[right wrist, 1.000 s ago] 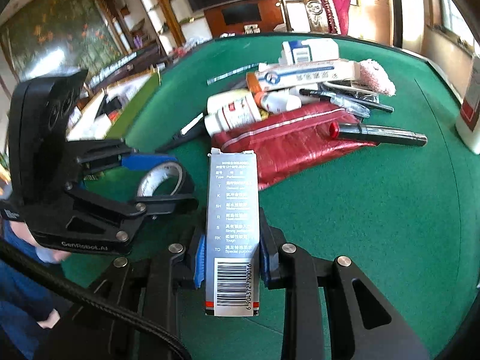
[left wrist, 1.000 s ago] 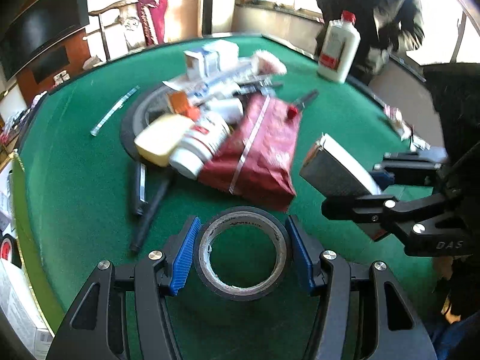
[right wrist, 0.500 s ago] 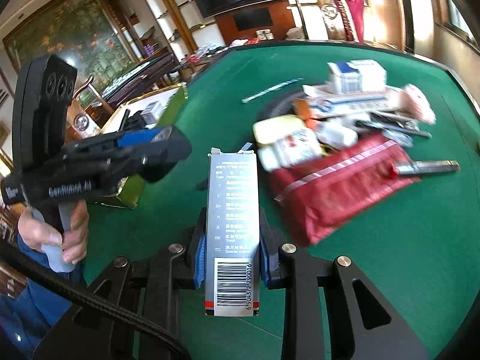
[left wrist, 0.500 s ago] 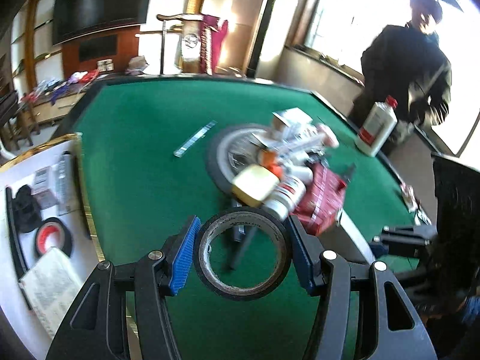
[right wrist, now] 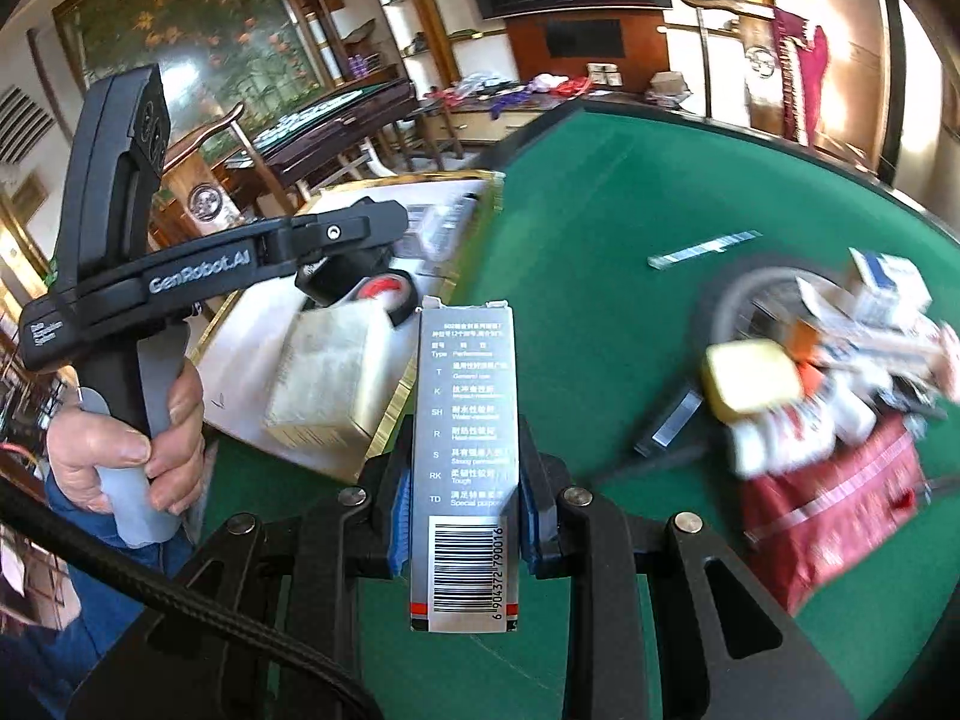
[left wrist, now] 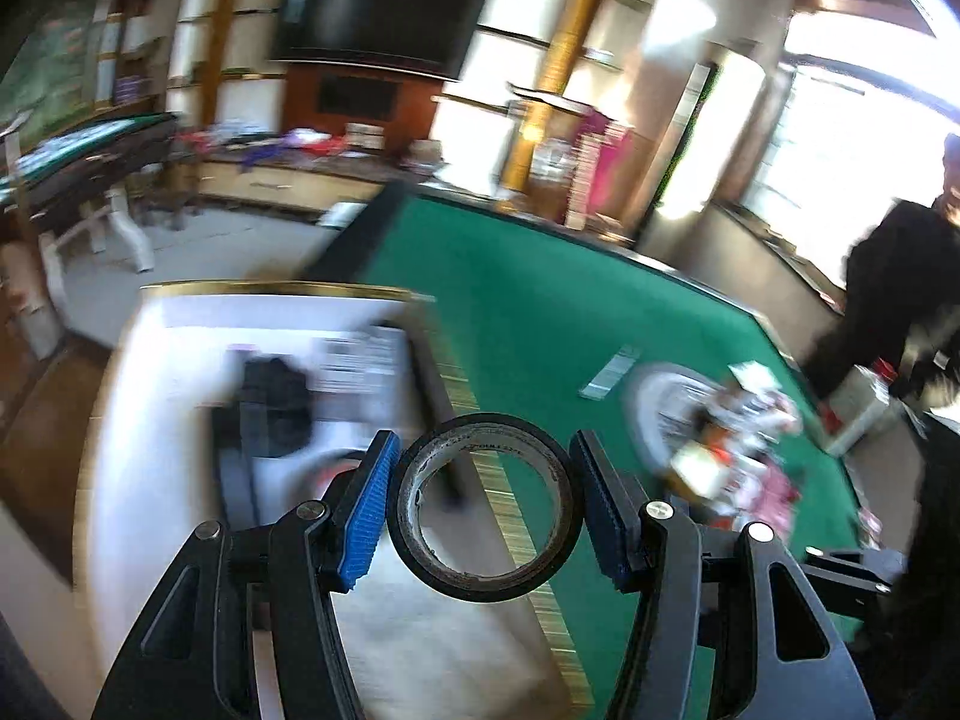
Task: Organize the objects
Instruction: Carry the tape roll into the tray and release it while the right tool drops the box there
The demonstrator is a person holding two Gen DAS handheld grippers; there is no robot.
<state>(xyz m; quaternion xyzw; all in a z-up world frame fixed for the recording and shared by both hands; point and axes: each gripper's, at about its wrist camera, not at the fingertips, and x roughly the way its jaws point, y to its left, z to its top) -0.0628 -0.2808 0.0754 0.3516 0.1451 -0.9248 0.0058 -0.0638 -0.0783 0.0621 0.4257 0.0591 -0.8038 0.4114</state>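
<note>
My left gripper (left wrist: 485,445) is shut on a black tape roll (left wrist: 480,587), held upright between the blue pads above the gold-rimmed edge of a white tray (left wrist: 180,324). My right gripper (right wrist: 465,471) is shut on a tall grey carton (right wrist: 465,396) with a barcode. That carton hangs over the green table (right wrist: 600,210), just right of the tray (right wrist: 360,198). In the right wrist view a hand (right wrist: 126,438) holds the left gripper's black frame (right wrist: 198,276) over the tray.
The tray holds a beige box (right wrist: 327,384), a red-cored tape roll (right wrist: 384,294) and blurred dark items. A pile with a red pouch (right wrist: 828,498) and a yellow object (right wrist: 750,378) lies to the right. A person in dark clothes (left wrist: 888,300) stands at the far side.
Both grippers have swung left, away from the pile and toward the white tray, each still carrying its object. The left gripper now hangs over the tray's edge.
</note>
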